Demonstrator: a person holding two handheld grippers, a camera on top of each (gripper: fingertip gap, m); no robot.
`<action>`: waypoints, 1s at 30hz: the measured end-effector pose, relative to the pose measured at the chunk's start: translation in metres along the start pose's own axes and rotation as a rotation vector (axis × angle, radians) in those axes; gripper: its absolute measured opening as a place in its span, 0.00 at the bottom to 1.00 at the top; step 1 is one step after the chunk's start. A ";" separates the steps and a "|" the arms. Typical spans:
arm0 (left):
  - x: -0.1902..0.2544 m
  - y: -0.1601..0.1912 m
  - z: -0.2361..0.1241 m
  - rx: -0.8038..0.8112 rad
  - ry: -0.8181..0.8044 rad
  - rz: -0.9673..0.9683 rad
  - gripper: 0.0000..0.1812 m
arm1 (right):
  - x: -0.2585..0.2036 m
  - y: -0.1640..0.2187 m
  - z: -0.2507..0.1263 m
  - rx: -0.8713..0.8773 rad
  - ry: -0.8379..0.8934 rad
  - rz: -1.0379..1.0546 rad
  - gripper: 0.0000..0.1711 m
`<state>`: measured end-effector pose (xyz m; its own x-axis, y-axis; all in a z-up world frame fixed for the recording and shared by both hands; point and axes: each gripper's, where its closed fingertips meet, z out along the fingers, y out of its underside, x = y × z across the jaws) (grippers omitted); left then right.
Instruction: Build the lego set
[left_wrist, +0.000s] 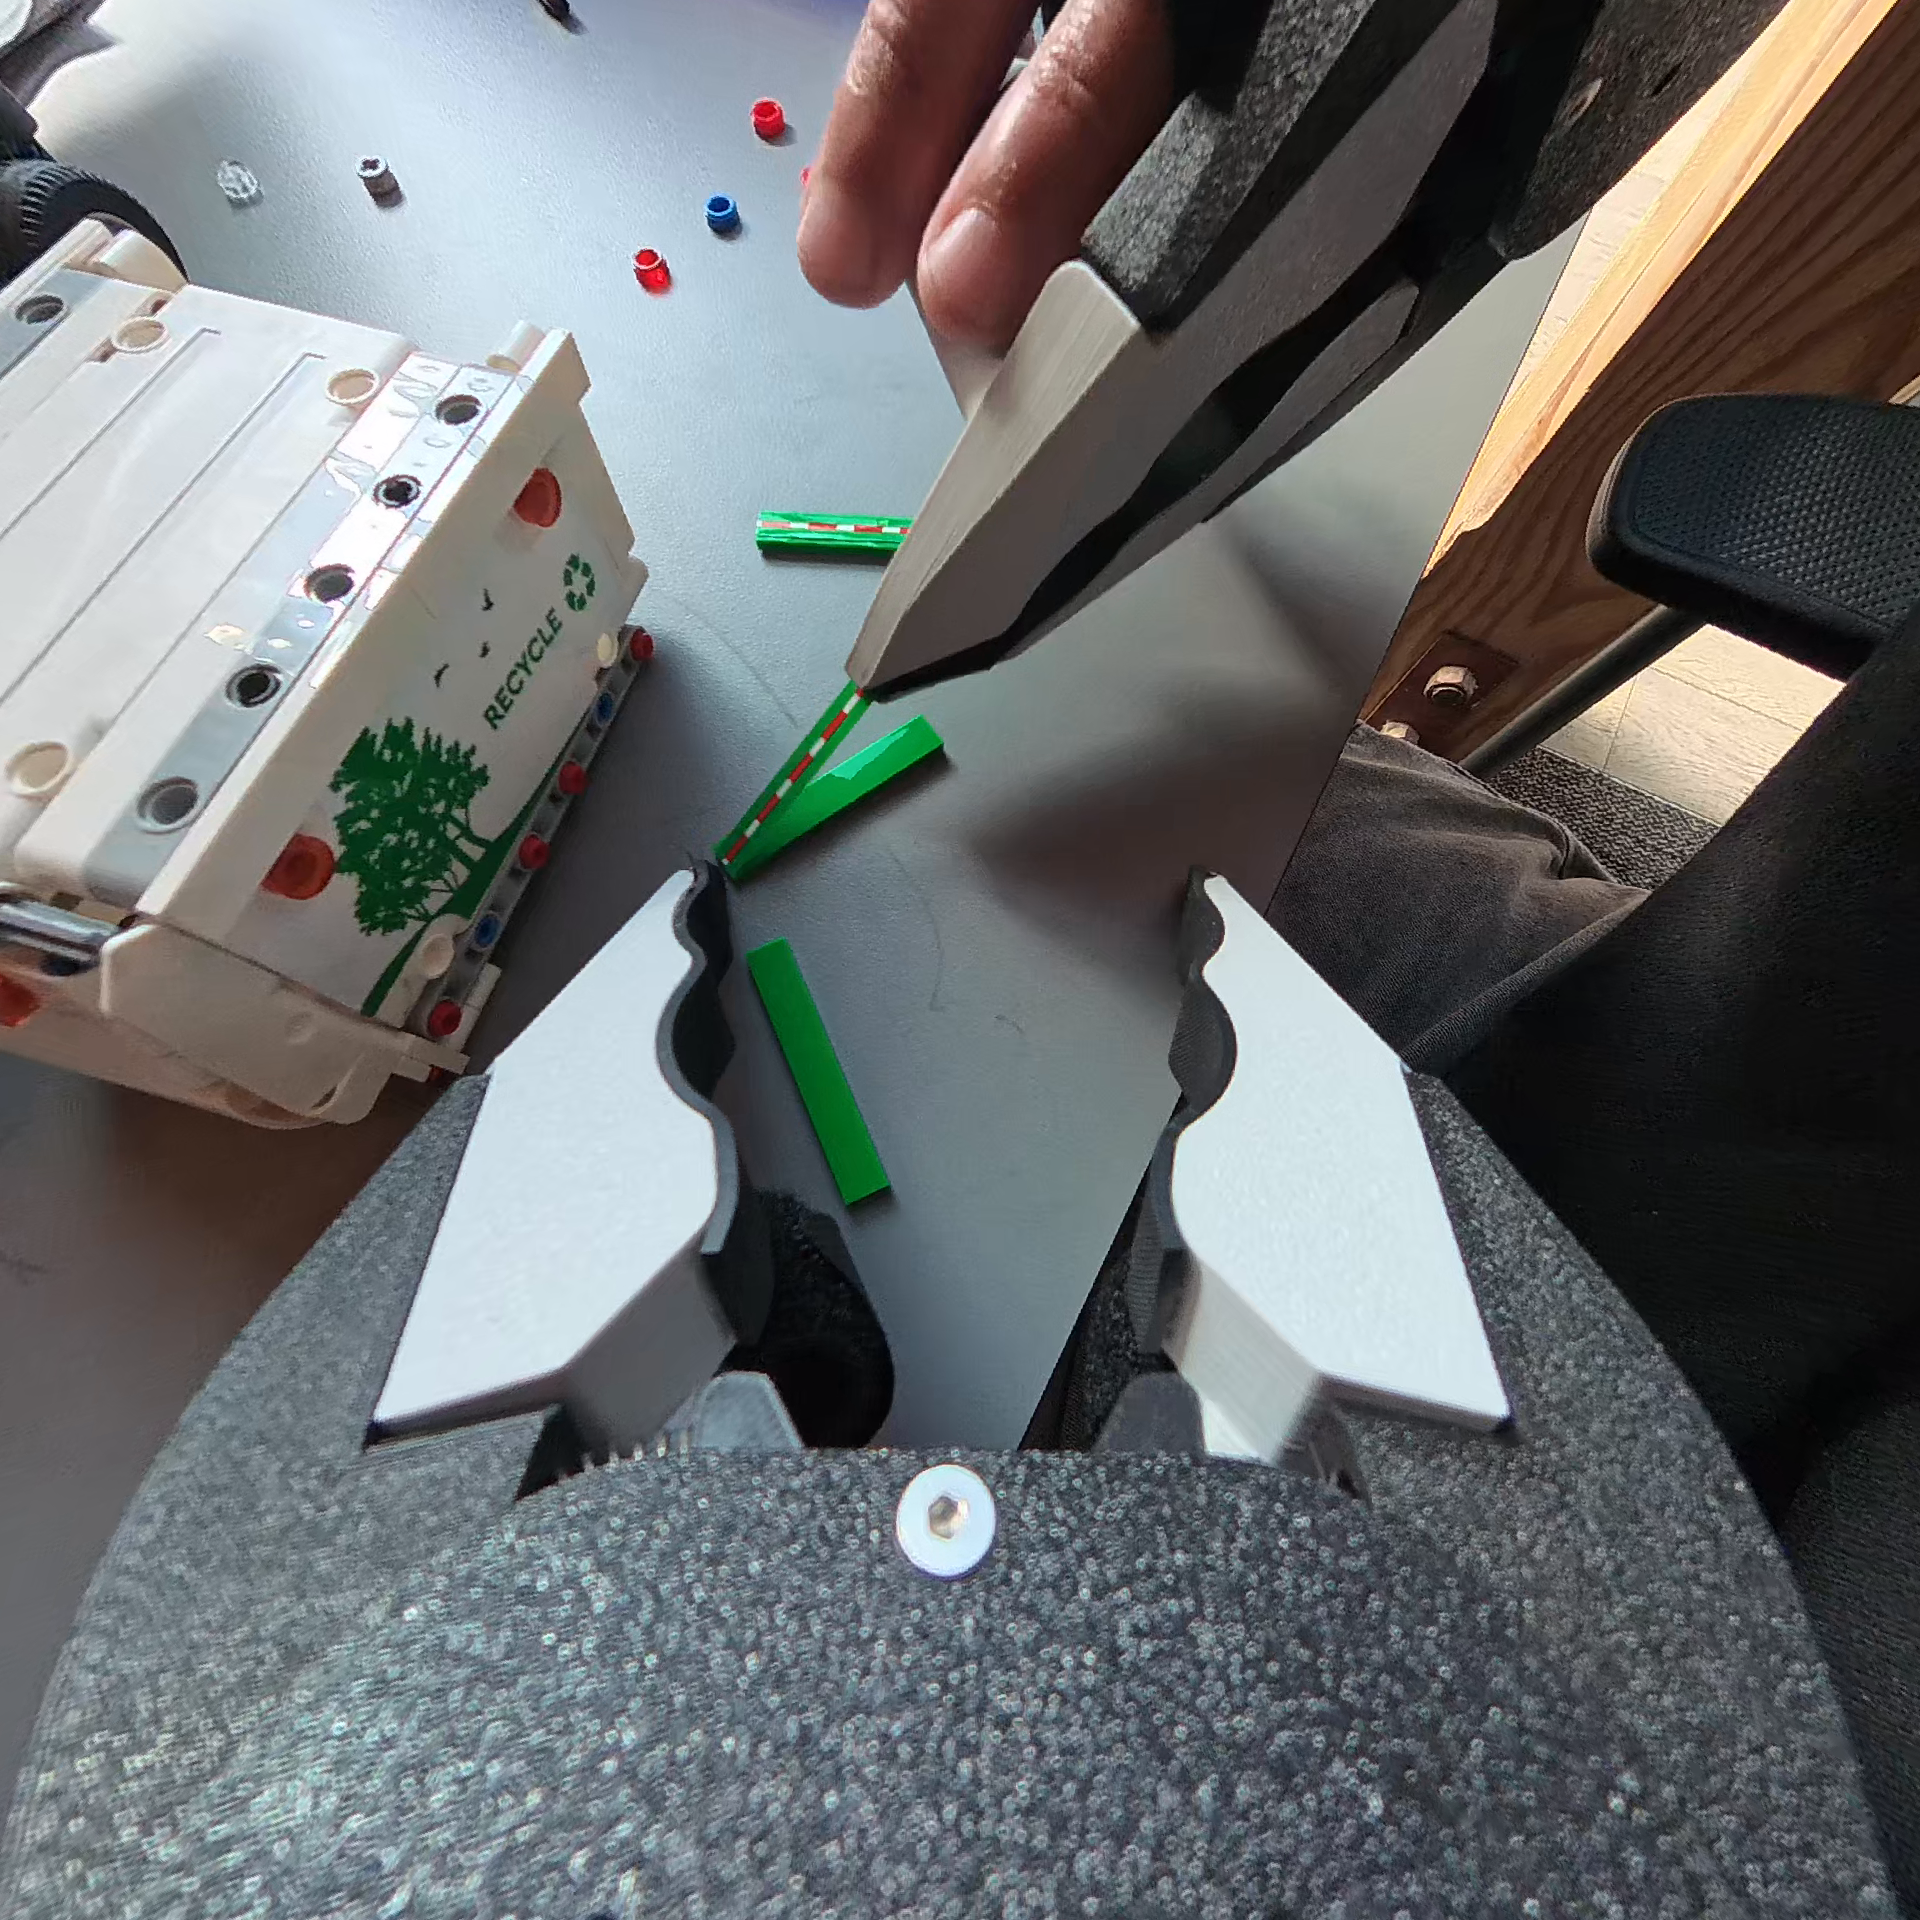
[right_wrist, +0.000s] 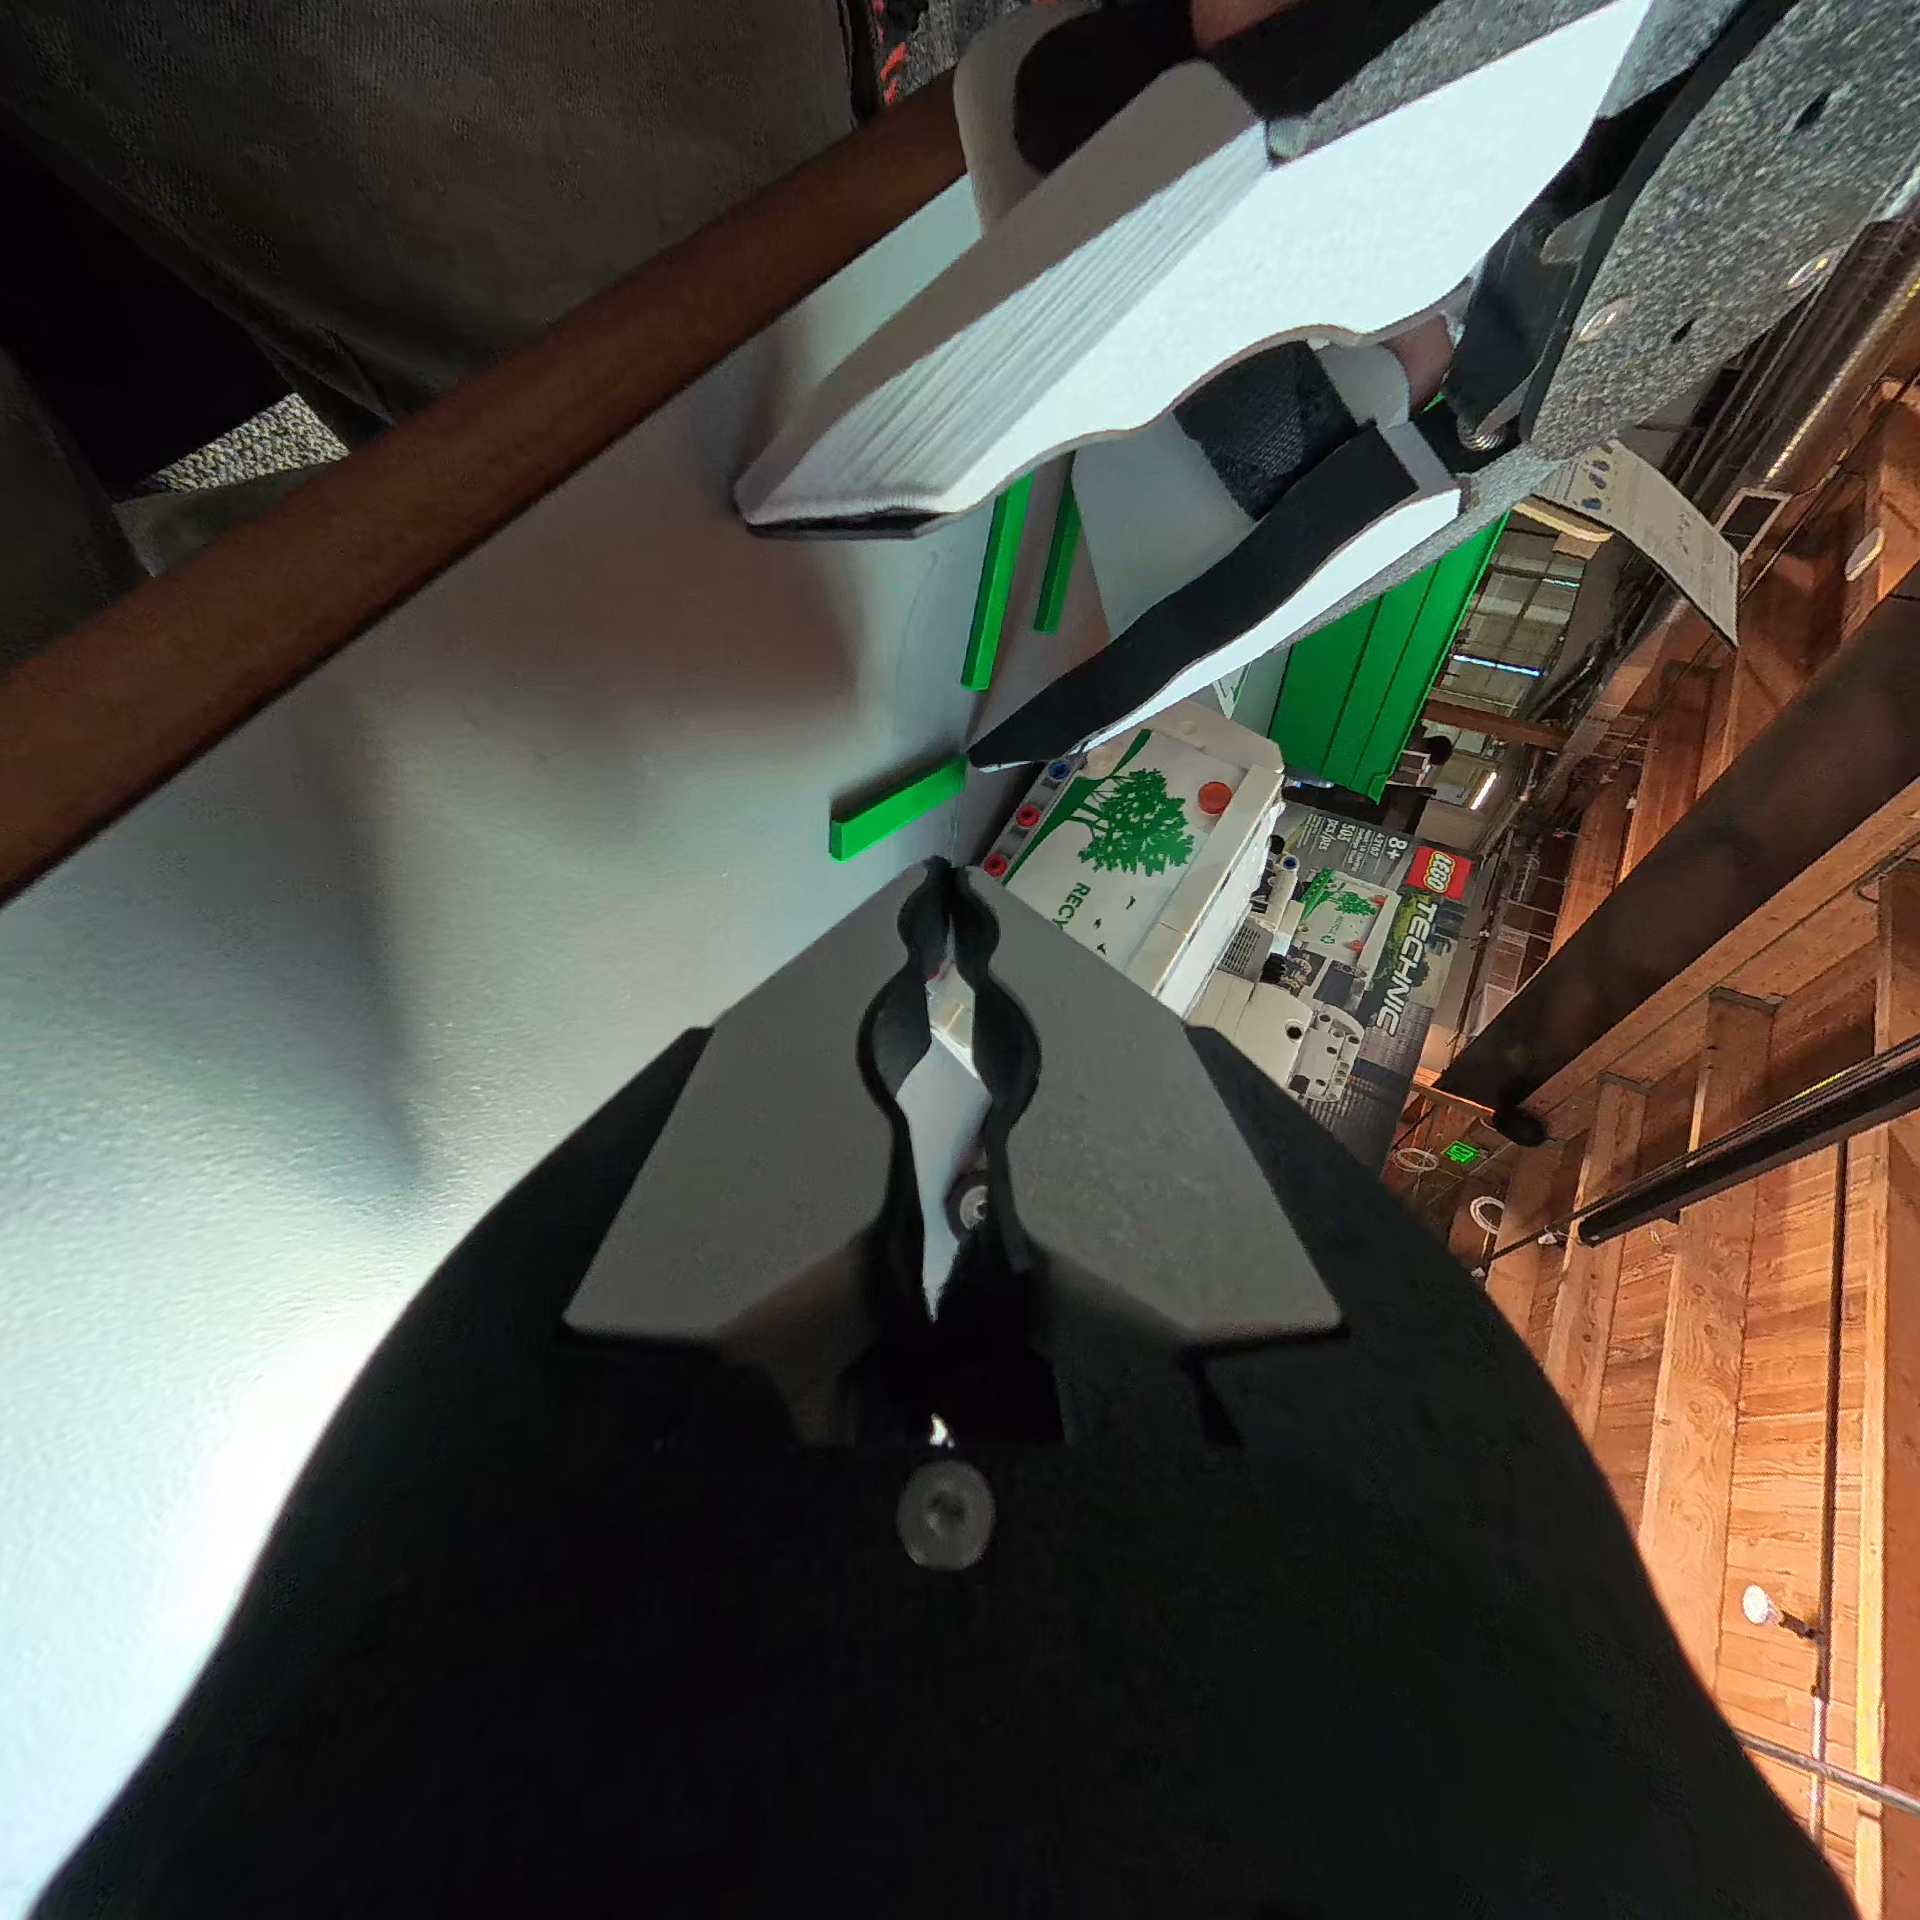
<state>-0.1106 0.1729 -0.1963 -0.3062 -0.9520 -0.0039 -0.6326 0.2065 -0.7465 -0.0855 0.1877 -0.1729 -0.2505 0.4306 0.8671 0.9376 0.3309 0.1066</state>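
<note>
My left gripper (left_wrist: 956, 894) is open low over the grey table, with a plain green flat tile (left_wrist: 821, 1070) lying between its fingers. My right gripper (left_wrist: 868, 681) comes in from the upper right and is shut on one end of a green tile with a red and white stripe (left_wrist: 790, 774). That tile tilts, its low end near my left gripper's left fingertip. A second plain green tile (left_wrist: 883, 764) lies under it. The white truck body with a green tree print (left_wrist: 312, 675) stands to the left. In the right wrist view the right gripper (right_wrist: 948, 873) is shut, and the left gripper (right_wrist: 862, 634) is open ahead.
Another striped green tile (left_wrist: 826, 535) lies farther back. Small red (left_wrist: 651, 268), blue (left_wrist: 720, 211) and grey (left_wrist: 380, 177) round pieces are scattered behind. The table edge, a wooden leg (left_wrist: 1662, 312) and a black chair armrest (left_wrist: 1766, 499) are at right. The set's box (right_wrist: 1371, 935) stands behind the truck (right_wrist: 1122, 831). The grippers' ends are close to 4 cm from one another.
</note>
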 end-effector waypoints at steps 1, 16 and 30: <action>0.000 0.000 0.000 0.003 -0.001 0.000 0.45 | 0.002 0.000 -0.001 0.000 0.011 -0.005 0.00; 0.001 -0.024 -0.026 0.187 -0.002 0.053 0.31 | 0.040 0.006 -0.045 0.203 0.206 0.123 0.00; 0.005 -0.035 -0.010 0.176 0.140 0.085 0.26 | 0.040 -0.002 -0.052 0.265 0.243 0.093 0.00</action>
<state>-0.0971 0.1634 -0.1634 -0.4567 -0.8895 0.0118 -0.4707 0.2303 -0.8517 -0.0848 0.1611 -0.1130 -0.0727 0.2677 0.9607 0.8510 0.5190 -0.0803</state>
